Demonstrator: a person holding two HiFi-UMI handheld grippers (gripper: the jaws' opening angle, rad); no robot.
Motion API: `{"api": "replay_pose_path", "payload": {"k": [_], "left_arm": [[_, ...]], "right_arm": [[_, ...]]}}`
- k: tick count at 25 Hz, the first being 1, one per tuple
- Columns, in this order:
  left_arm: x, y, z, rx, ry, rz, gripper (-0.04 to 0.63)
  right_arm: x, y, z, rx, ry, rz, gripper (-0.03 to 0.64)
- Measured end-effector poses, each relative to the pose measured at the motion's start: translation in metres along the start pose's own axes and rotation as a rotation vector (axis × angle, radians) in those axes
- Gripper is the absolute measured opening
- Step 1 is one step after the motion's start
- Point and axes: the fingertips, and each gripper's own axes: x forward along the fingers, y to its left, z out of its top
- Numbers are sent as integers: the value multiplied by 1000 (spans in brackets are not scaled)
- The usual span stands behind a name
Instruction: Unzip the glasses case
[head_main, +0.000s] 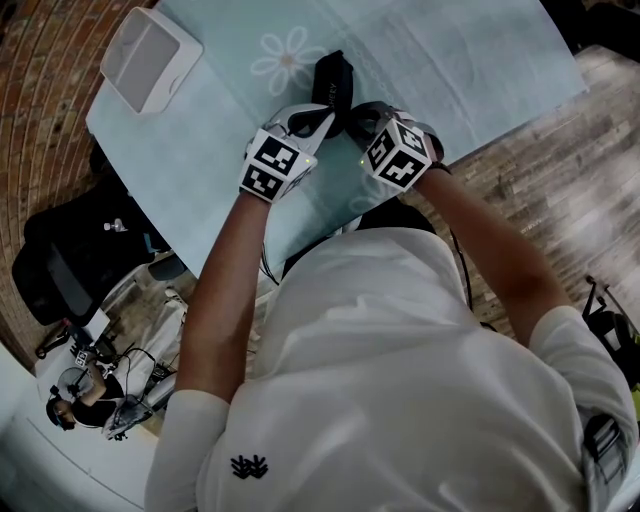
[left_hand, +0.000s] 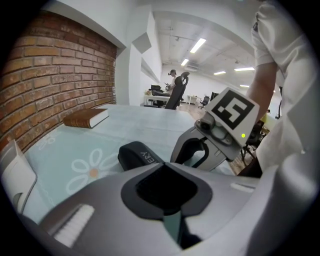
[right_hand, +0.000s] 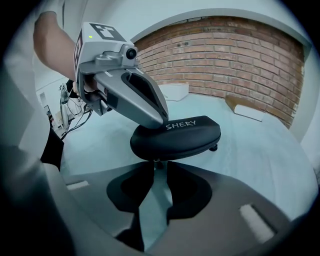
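Note:
A black glasses case (head_main: 334, 82) printed "SHERY" lies on the pale blue flowered tablecloth (head_main: 440, 50). My left gripper (head_main: 322, 122) is shut on the near end of the case (right_hand: 177, 136); in the right gripper view one of its fingers (right_hand: 142, 102) lies flat on the lid. The right gripper (right_hand: 158, 165) meets the case's front seam, its jaws shut on the small zipper pull (right_hand: 159, 162). From the left gripper view, the case (left_hand: 139, 156) pokes out past my left gripper (left_hand: 165, 170), with the right gripper (left_hand: 195, 152) just beside it. The zipper line itself is hidden.
A white box (head_main: 150, 58) stands at the table's far left corner. A brown book (left_hand: 86, 118) lies further along by the brick wall. The table's edge (head_main: 200, 250) runs close to my body, with wooden floor (head_main: 560, 170) to the right.

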Motion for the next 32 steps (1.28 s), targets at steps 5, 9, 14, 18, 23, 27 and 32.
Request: {"api": "replay_pose_path", "payload": {"k": [5,9,14,18,23,27,32], "left_arm": [[-2,3,-1,-59,-32,-15,54],[-4,5,-1,-103,-51,-14,55],[-1,2,-1,-78,-35,-26,54],[-1,1,-1,-68,-38,-20,54],[0,0,-1,-52,-30,-17,54],[0,0,-2,-32,-22,-16,54],[1,1,0,-23,-16,-16,54]], "right_arm": [[2,1,2,3,18,13,61],[2,4,3,7,1,26,26],[-2,5,0,15,-9,20,23],[-10,3,-2,9,-22,-5,23],[-12,2,-3,0,-24,-23,21],[-12,1,-4,12,-21,-32,21],[-14,-3,-4,17,-17,-42,21]]}}
